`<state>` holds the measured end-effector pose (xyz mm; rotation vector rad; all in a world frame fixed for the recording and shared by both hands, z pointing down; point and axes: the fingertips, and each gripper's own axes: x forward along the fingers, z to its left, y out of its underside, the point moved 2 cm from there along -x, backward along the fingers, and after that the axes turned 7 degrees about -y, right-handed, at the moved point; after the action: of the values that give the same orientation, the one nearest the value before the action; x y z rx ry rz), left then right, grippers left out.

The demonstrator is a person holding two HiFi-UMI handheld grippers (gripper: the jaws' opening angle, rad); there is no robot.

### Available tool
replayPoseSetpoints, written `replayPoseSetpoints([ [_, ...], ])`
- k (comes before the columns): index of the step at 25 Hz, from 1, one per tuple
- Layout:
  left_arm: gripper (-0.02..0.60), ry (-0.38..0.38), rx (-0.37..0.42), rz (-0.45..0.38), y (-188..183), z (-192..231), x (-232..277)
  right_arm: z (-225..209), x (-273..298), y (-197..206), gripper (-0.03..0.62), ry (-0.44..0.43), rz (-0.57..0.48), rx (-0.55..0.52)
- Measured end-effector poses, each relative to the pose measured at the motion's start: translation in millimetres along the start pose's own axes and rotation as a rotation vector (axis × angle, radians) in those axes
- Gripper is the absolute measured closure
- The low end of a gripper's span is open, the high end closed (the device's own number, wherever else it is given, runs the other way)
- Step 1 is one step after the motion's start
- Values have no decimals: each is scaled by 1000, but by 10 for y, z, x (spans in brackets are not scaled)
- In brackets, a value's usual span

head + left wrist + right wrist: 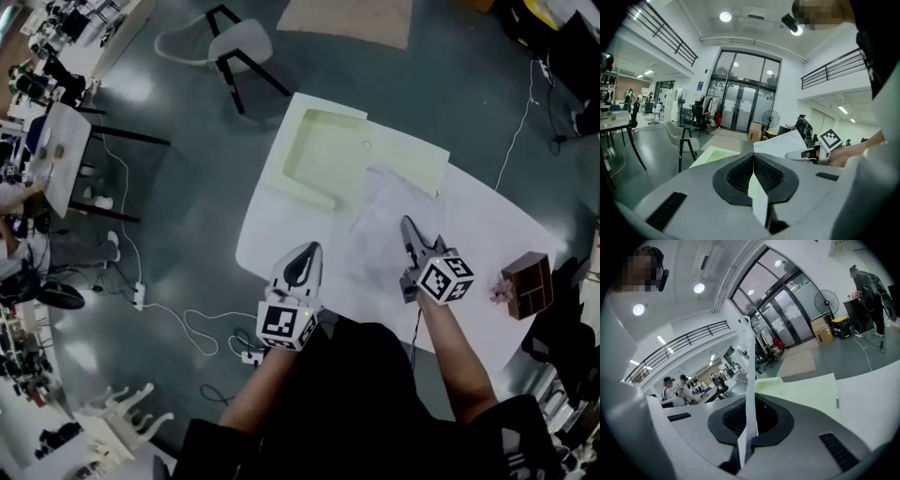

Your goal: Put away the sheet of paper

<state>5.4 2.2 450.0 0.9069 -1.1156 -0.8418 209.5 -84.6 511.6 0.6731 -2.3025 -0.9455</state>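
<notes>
While the sheet of paper is held over the white tabletop, near a pale green folder, left gripper and right gripper fingers each pinch its near edge.

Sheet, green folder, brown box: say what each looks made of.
Sheet: thin white paper, matte; seen edge-on it is very thin. Green folder: likely plastic, smooth and pale, with stiff flat edges. Brown box: looks like dark matte wood, though too small to be sure.
</notes>
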Motion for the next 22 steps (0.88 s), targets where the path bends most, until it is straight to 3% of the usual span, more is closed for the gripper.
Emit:
replayPoseSetpoints([
  [15,577,183,-10,85,173,425,565,-237,784,-254,595,141,-24,17],
  [22,577,178,-67,93,155,604,836,-487,1011,-207,595,155,9,44],
])
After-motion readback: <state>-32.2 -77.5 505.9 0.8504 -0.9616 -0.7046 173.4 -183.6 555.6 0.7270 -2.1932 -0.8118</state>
